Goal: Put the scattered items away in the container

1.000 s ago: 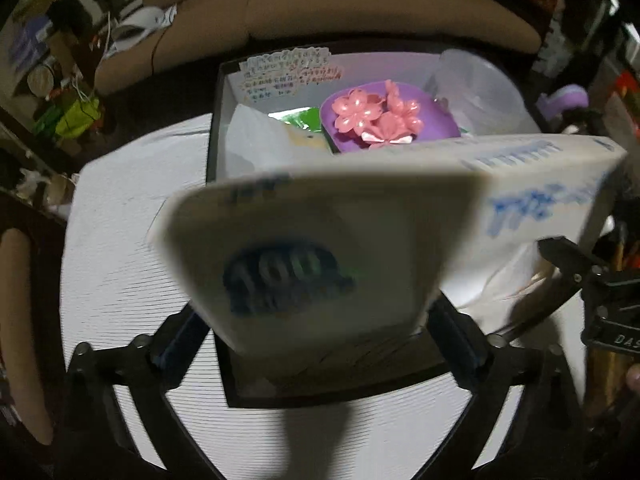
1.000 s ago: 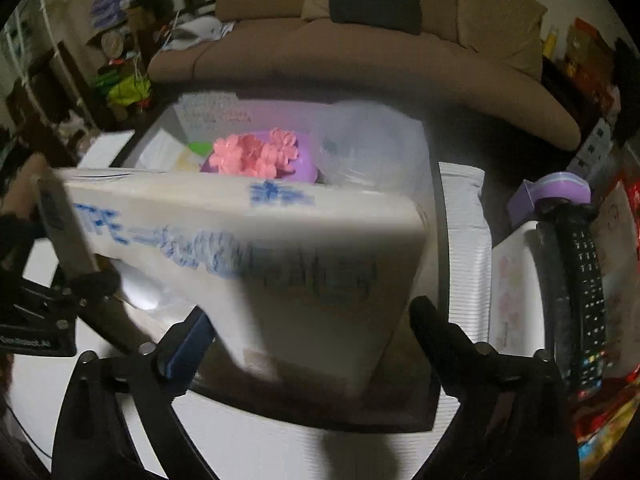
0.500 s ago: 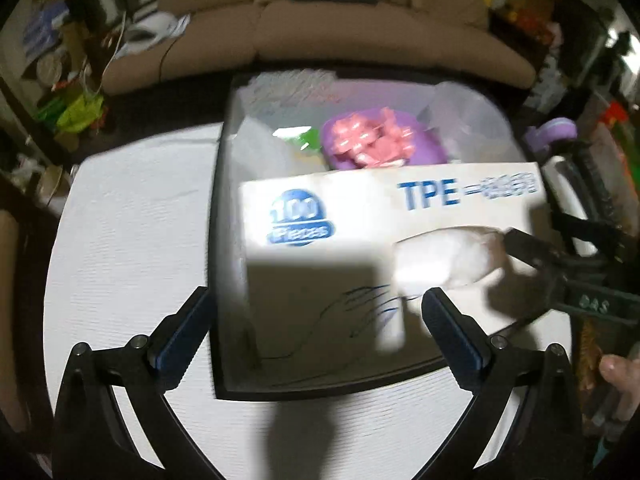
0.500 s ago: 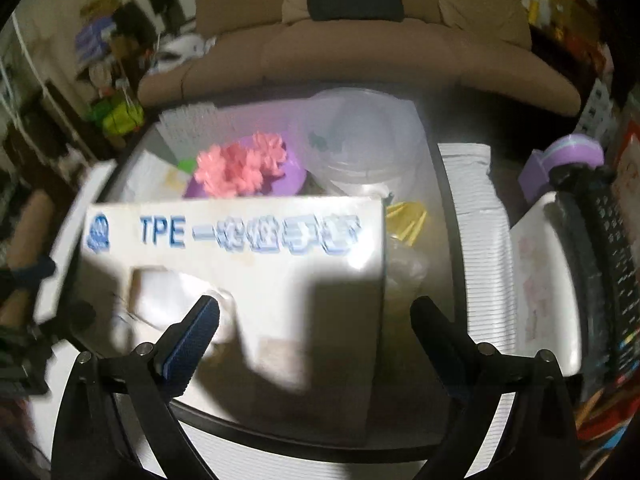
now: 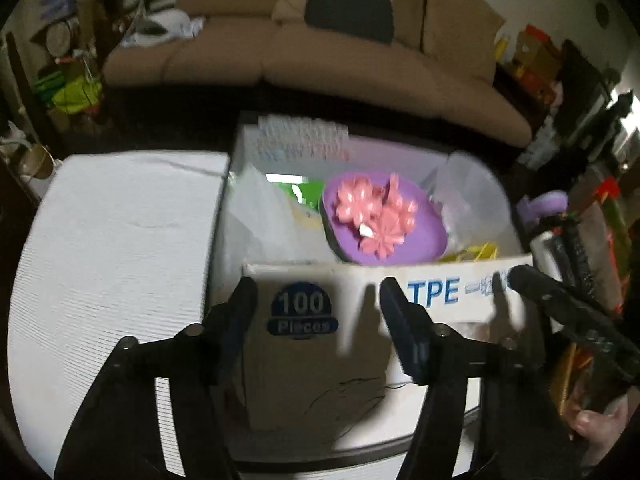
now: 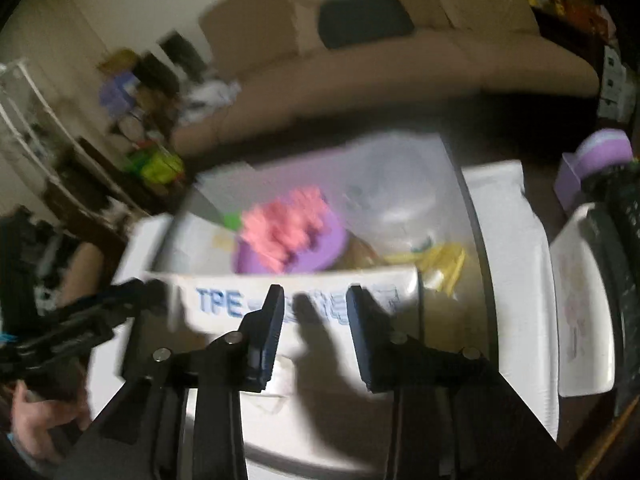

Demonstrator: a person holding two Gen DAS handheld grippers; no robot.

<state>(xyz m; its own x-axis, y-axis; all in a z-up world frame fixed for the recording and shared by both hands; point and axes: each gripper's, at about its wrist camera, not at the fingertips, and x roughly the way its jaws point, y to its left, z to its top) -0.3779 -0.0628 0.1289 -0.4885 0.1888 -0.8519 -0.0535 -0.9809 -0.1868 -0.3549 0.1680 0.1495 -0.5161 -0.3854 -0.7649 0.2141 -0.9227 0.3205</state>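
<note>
Left wrist view, glove box [image 5: 360, 344] below closing tool [image 5: 314, 300]

I see the glove box [image 5: 360, 320] as matt white cardboard with blue print, lying in a container [image 5: 218, 240] of smooth pale plastic with a dark rim. On its far right a clear cup [image 5: 468, 192] looks glossy and thin, while the purple dish [image 5: 420, 240] with pink flowers [image 5: 376, 212] reads as smooth plastic. The white table cover [image 5: 112, 248] on the left has a finely ribbed, matt weave.
</note>
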